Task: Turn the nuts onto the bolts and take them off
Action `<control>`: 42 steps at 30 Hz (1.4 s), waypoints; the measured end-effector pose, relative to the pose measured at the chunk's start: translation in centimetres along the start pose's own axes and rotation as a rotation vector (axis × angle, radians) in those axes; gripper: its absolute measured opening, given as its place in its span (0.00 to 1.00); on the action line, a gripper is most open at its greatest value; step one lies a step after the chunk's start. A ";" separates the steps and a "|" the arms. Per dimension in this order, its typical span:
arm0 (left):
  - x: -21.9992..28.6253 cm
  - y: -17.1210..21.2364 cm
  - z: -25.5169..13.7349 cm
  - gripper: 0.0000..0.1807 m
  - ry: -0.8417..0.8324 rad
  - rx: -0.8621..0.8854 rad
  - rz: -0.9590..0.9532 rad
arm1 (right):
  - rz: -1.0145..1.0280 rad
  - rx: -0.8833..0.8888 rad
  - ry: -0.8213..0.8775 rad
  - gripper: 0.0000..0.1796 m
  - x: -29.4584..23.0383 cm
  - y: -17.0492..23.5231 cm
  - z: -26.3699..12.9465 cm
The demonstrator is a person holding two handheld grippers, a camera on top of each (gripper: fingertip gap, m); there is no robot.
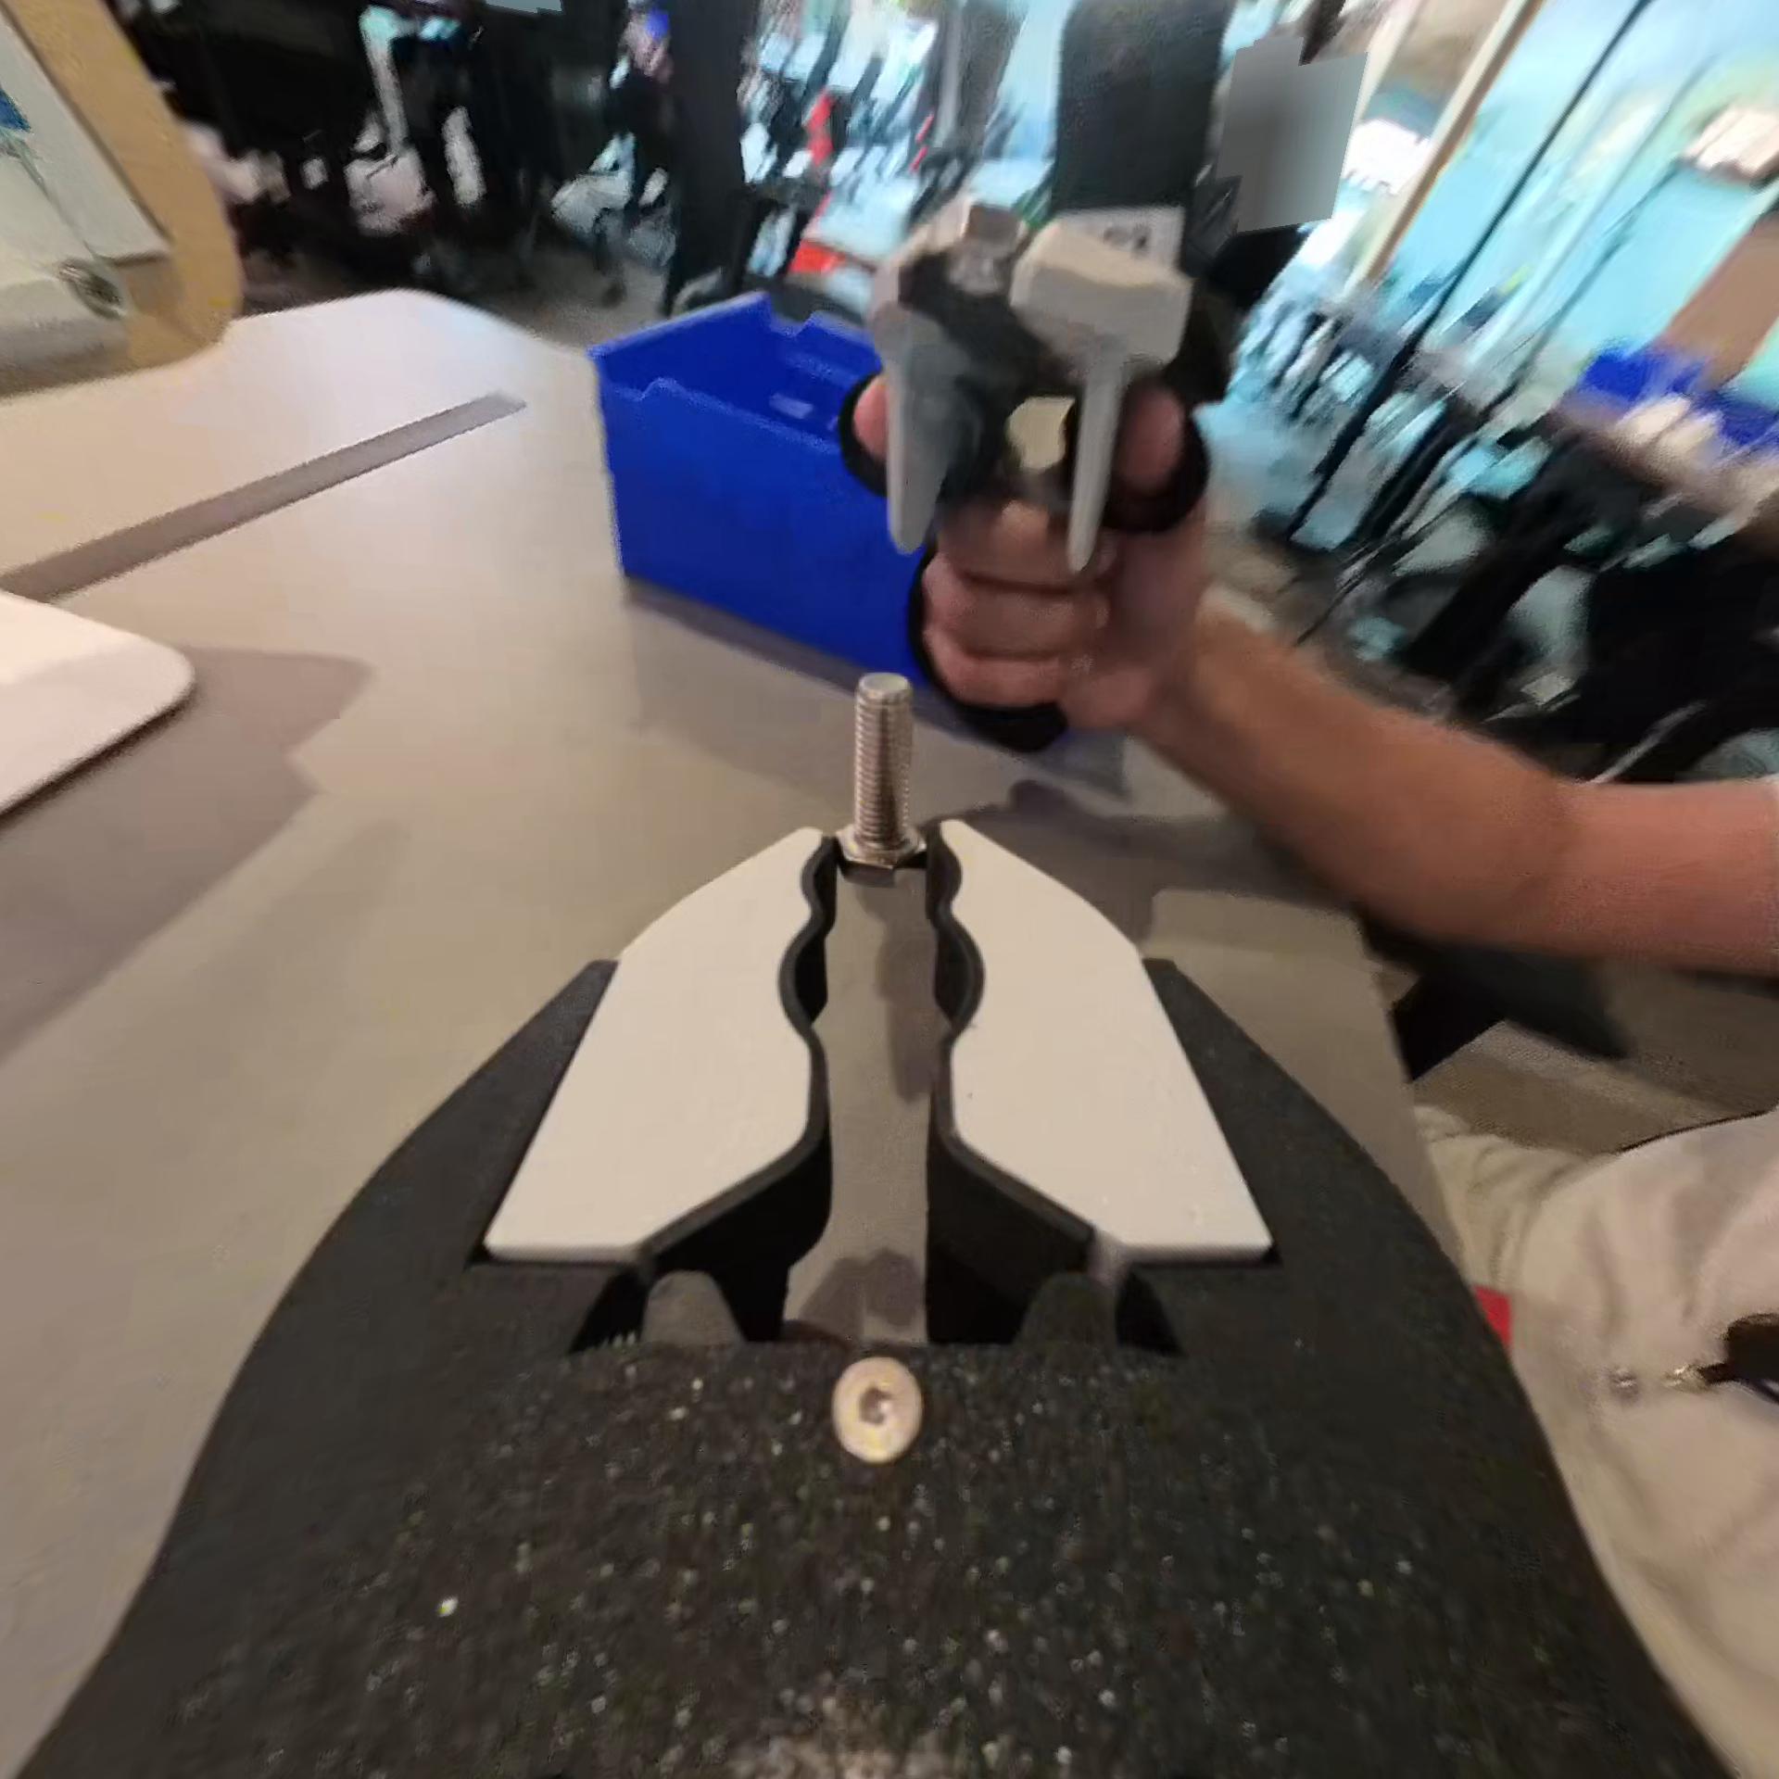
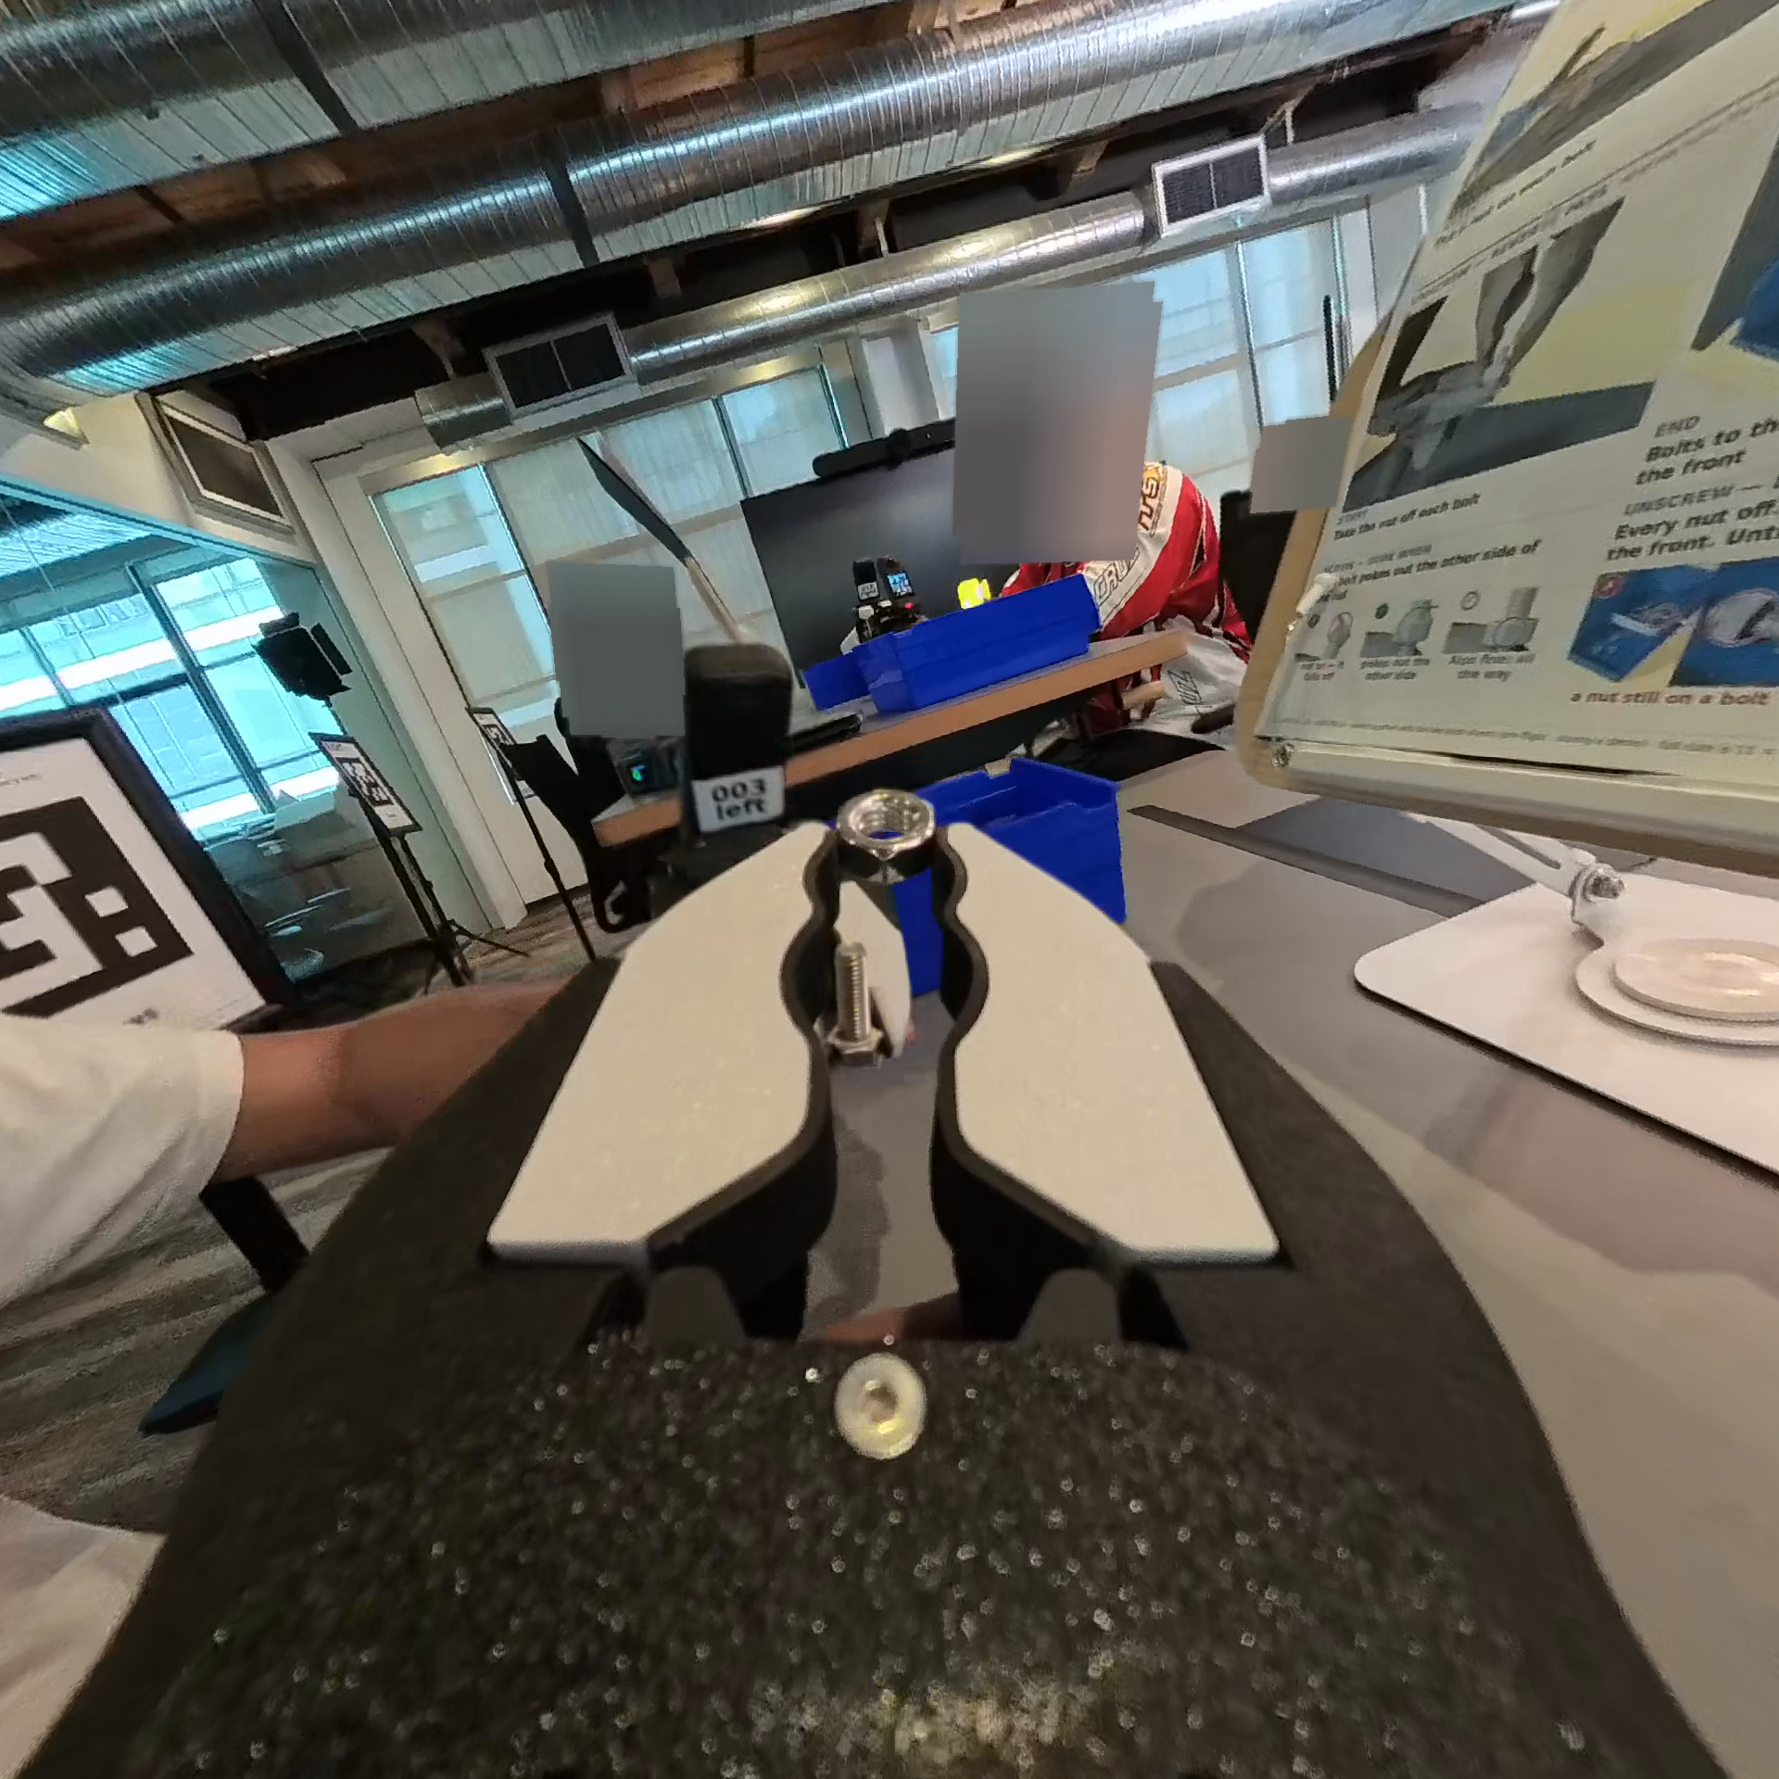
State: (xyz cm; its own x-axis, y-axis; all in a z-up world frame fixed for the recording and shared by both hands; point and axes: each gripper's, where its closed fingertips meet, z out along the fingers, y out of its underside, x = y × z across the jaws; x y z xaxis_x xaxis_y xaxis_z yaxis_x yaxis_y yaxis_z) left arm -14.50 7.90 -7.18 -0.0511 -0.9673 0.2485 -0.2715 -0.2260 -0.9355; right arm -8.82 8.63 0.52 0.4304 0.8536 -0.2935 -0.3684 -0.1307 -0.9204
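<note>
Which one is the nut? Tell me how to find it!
Start in the right wrist view at the right gripper, the two big grey fingers in the middle. Go up to their tips: the nut is pinched there, before the blue bin. It is a shiny six-sided ring with a hole, unlike the long threaded bolt lower down.

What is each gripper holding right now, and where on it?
The left gripper pinches the bolt by its hex head, threaded shank upright. The right gripper pinches a nut by its outer flats at the fingertips.
</note>
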 end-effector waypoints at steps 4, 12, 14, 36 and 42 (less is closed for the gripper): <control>-0.4 1.1 0.7 0.09 0.149 0.142 -0.112 | -0.010 -0.102 -0.011 0.10 0.5 2.5 0.5; 1.0 2.7 0.6 0.10 0.161 0.095 0.045 | -0.070 -0.344 -0.101 0.10 -0.9 7.8 1.9; 1.1 2.9 0.4 0.10 0.163 0.086 0.049 | -0.063 -0.354 -0.126 0.10 -1.4 8.1 2.1; 2.0 3.6 0.3 0.09 0.199 0.051 0.089 | -0.103 -0.595 -0.266 0.10 -3.2 11.1 3.6; 1.9 3.6 0.4 0.09 0.170 0.053 0.107 | -0.102 -0.621 -0.241 0.10 -3.1 11.2 3.6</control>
State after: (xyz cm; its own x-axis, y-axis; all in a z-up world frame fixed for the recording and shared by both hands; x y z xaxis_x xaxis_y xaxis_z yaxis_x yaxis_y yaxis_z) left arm -15.15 5.25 -10.16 -0.2395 -0.9539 0.1810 -0.2046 -0.1327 -0.9698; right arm -17.28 6.32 -7.93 0.2155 0.9563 -0.1974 0.2377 -0.2474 -0.9393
